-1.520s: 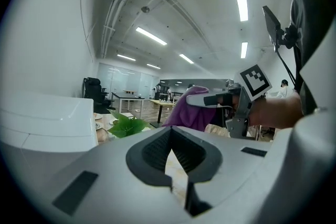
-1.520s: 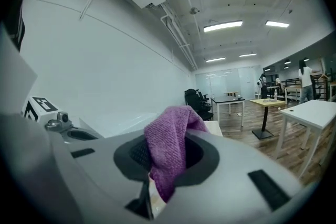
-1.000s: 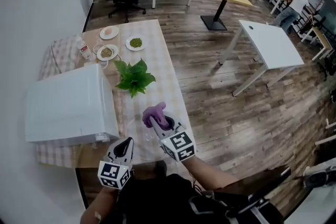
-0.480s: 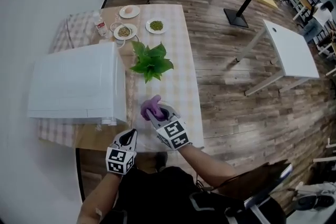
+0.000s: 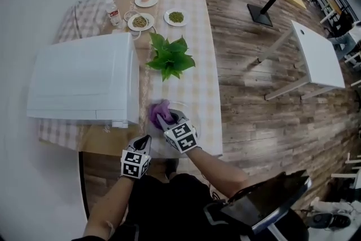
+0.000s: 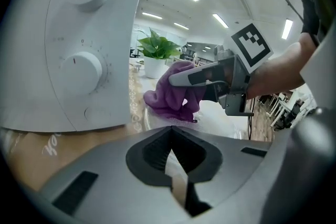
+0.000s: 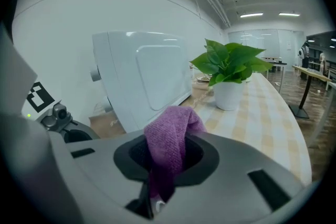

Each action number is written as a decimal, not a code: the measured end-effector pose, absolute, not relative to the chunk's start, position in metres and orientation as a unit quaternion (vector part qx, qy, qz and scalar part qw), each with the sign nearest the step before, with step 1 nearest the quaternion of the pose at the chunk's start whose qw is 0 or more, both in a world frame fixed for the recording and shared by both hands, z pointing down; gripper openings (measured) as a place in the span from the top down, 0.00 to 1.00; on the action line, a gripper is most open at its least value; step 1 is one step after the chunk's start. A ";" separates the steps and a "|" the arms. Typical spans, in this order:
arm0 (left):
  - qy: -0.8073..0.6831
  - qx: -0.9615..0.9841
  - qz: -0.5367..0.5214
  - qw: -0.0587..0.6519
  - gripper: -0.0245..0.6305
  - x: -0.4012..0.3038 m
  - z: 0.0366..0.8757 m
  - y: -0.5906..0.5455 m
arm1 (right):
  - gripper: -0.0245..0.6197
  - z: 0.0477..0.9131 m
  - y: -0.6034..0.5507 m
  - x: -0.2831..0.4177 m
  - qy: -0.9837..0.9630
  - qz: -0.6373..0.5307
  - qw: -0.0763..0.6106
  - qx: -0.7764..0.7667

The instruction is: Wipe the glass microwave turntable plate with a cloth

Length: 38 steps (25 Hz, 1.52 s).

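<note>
The glass turntable plate (image 5: 161, 147) lies flat on the checked tablecloth near the table's front edge, just right of the microwave (image 5: 84, 79). My right gripper (image 5: 162, 119) is shut on a purple cloth (image 5: 157, 111) and presses it onto the plate's far left part. In the left gripper view the cloth (image 6: 168, 99) rests bunched on the plate (image 6: 223, 119) under the right gripper (image 6: 178, 77). My left gripper (image 5: 144, 141) sits at the plate's near rim, with its jaws closed on a thin pale edge. The cloth (image 7: 169, 139) fills the right gripper's jaws.
The white microwave (image 6: 68, 50) stands close on the left, its knobs facing me. A potted plant (image 5: 171, 57) stands just beyond the plate. Small dishes of food (image 5: 140, 21) and a bottle (image 5: 114, 13) sit at the table's far end. Wooden floor lies to the right.
My right gripper has dragged the purple cloth leftward across the plate, toward the microwave. The left gripper has stayed at the plate's near rim.
</note>
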<state>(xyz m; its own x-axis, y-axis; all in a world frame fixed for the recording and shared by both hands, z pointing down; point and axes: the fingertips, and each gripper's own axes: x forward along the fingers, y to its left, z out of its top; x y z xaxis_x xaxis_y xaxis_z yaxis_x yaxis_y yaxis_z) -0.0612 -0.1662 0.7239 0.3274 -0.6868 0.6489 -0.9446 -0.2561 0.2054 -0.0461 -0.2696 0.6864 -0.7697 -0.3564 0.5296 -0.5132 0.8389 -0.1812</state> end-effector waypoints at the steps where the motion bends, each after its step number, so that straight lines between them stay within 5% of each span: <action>1: -0.534 0.760 0.224 0.295 0.95 -0.061 0.728 -0.165 | 0.86 0.691 -0.271 -0.046 -0.924 0.163 0.250 0.238; 38: -0.450 0.799 0.269 0.295 0.95 -0.056 0.744 -0.158 | 0.85 0.732 -0.295 0.110 -0.823 0.207 0.328 0.415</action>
<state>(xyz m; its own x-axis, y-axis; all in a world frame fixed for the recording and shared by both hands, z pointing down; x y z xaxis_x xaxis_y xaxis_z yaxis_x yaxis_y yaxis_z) -0.0563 -0.1580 0.7440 0.4501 -0.5601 0.6955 -0.8777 -0.4211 0.2289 0.1104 -0.2954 0.7319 -0.4392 -0.5473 0.7124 -0.8195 0.5691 -0.0680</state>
